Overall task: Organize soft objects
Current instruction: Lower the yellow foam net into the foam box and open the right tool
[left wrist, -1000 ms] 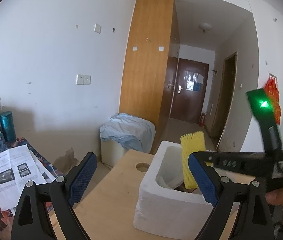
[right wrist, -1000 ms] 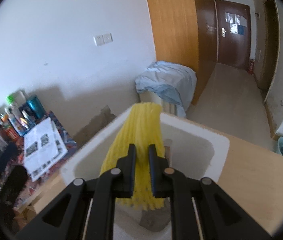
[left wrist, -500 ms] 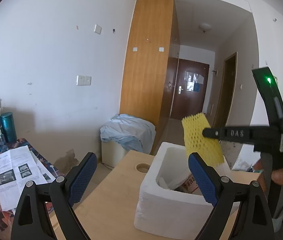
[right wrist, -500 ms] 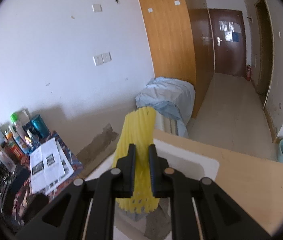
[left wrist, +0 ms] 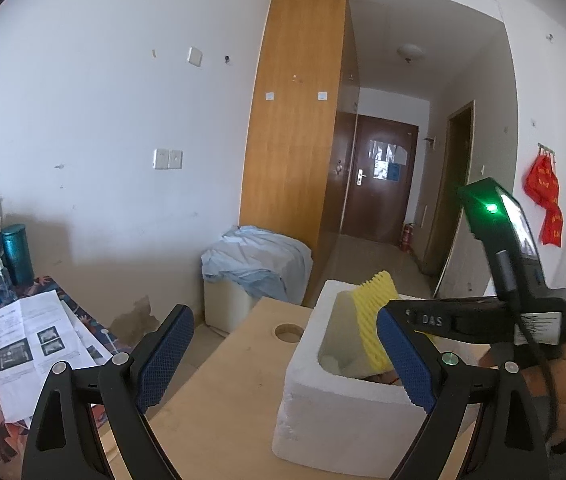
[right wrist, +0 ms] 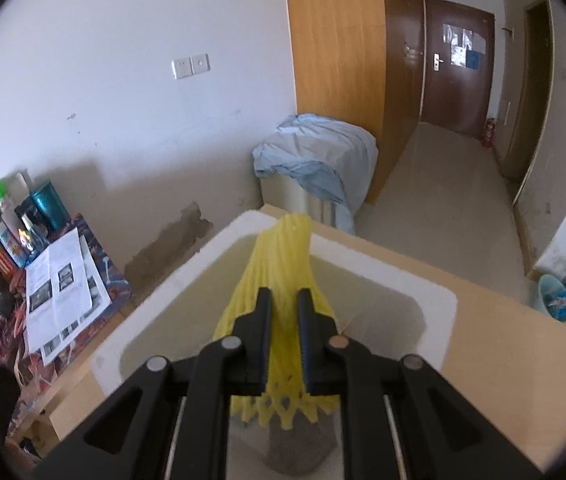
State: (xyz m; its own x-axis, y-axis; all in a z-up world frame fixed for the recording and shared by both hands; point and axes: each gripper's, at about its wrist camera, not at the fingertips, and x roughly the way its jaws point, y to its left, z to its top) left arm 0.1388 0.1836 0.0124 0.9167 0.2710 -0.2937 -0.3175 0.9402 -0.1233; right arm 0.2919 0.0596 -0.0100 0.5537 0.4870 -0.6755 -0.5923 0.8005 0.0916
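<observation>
Right wrist view: right tongs (right wrist: 284,312) clamped nearly shut on a yellow foam mesh sleeve (right wrist: 283,264), pinched about mid-length. Sleeve runs forward past the tips and flares out below them, frayed net end hanging under the jaws. Sleeve sits over the cavity of a white rectangular styrofoam box (right wrist: 387,268); its far tip lines up with the box's far rim, contact unclear. Something grey lies in the box bottom under the tongs, can't identify.

Left wrist view: left tongs (left wrist: 283,352) wide open, nothing between the blue-padded fingers (left wrist: 165,354). Box (left wrist: 323,412) is ahead and right of them, partly behind the right finger. Right tongs (left wrist: 393,310) reach in from the right over the box, sleeve (left wrist: 375,312) tilted, lower part inside the cavity. A hand (left wrist: 563,392) grips that tool at right edge.

Box stands on a light wooden worktop (left wrist: 223,400) with a round cable hole (left wrist: 288,333) just left of the box. Left of the tongs: a patterned cloth-covered side table (left wrist: 55,284) with printed paper sheets (left wrist: 31,344), bottles and a teal canister (left wrist: 17,254). Ahead: white wall, a blue cloth draped over a white unit (left wrist: 255,264), tall wooden cabinet (left wrist: 295,120), corridor ending in a dark brown door (left wrist: 379,184).
</observation>
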